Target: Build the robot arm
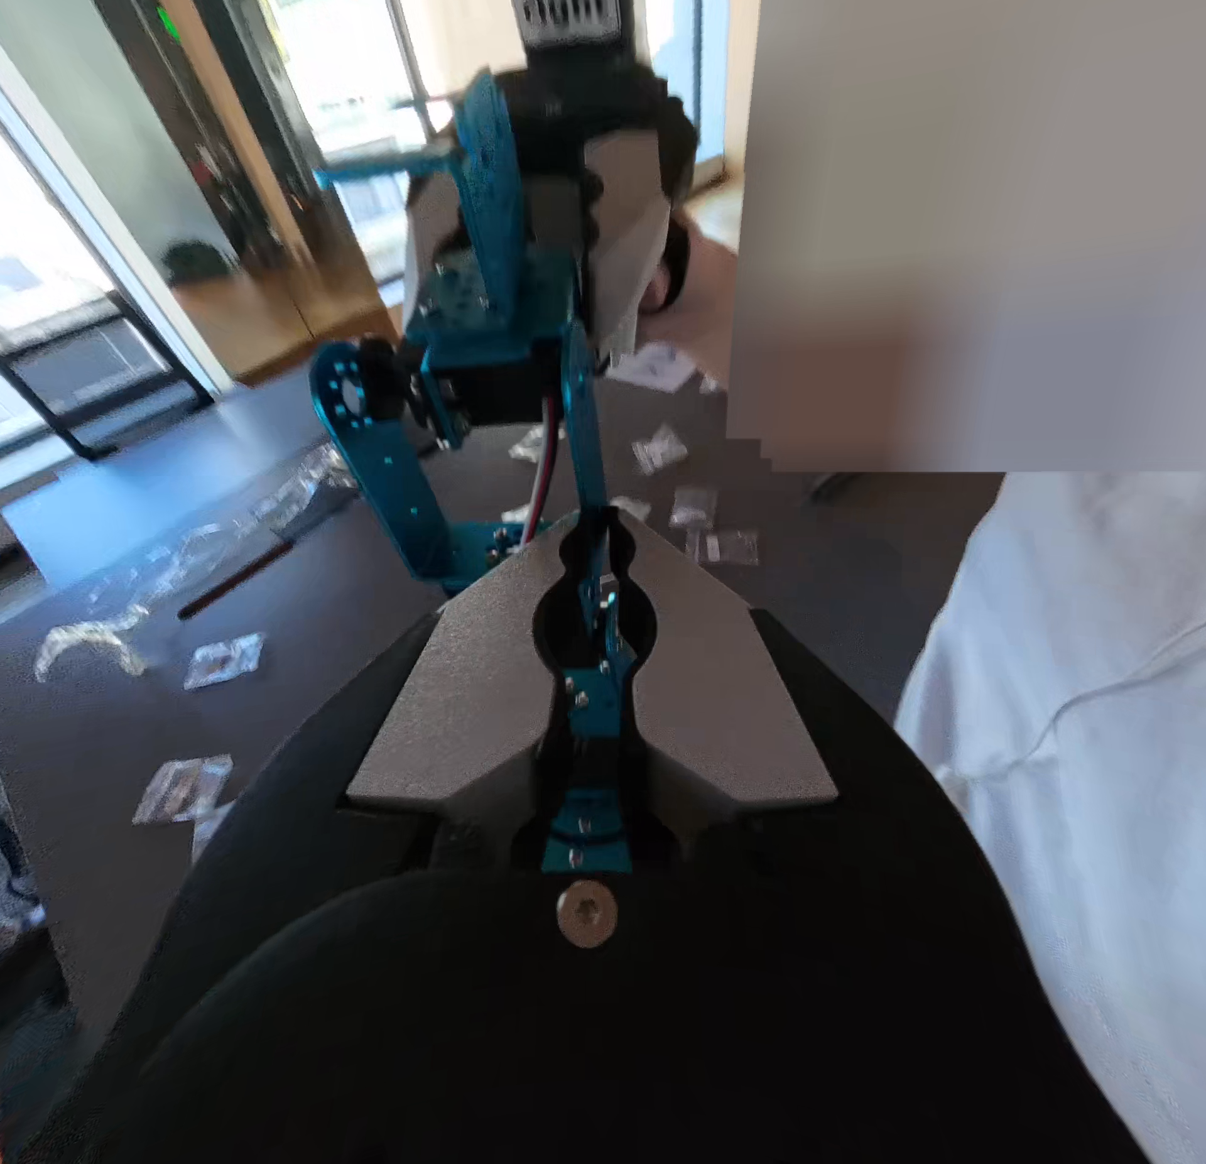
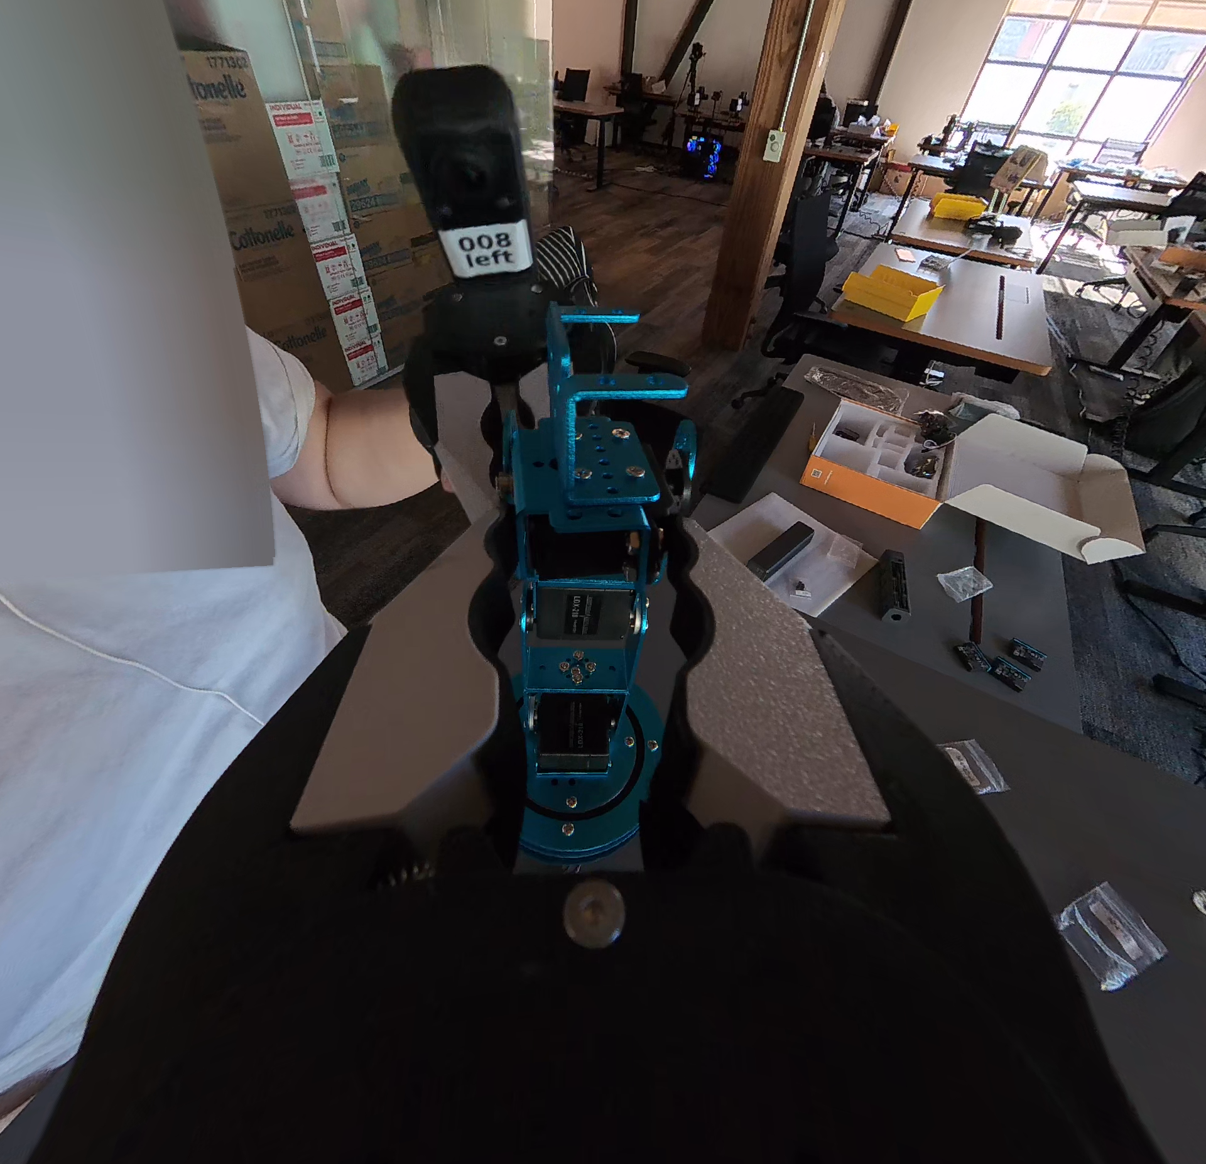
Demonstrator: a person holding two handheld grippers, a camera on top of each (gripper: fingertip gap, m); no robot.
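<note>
A blue metal robot-arm assembly (image 2: 581,480) with black servos and a round base (image 2: 587,800) sits between my right gripper's (image 2: 587,526) grey fingers, which are shut on its sides. My left gripper (image 1: 597,519) is shut on a thin blue bracket strip (image 1: 584,415) at one side of the same assembly (image 1: 483,323). In the left wrist view the right gripper (image 1: 519,323) comes in from above and holds the assembly's upper part. In the right wrist view the left gripper (image 2: 486,441) shows beyond the assembly, with a white label on its black body.
A dark grey table (image 2: 979,806) carries small clear parts bags (image 1: 222,659) (image 2: 1109,943), an open orange-and-white box (image 2: 913,467), black blocks (image 2: 780,548) and small black modules (image 2: 1005,666). A person in a white shirt (image 1: 1077,741) stands close by, with a forearm (image 2: 365,447) behind the left gripper. Left tips to right tips: about 5 cm.
</note>
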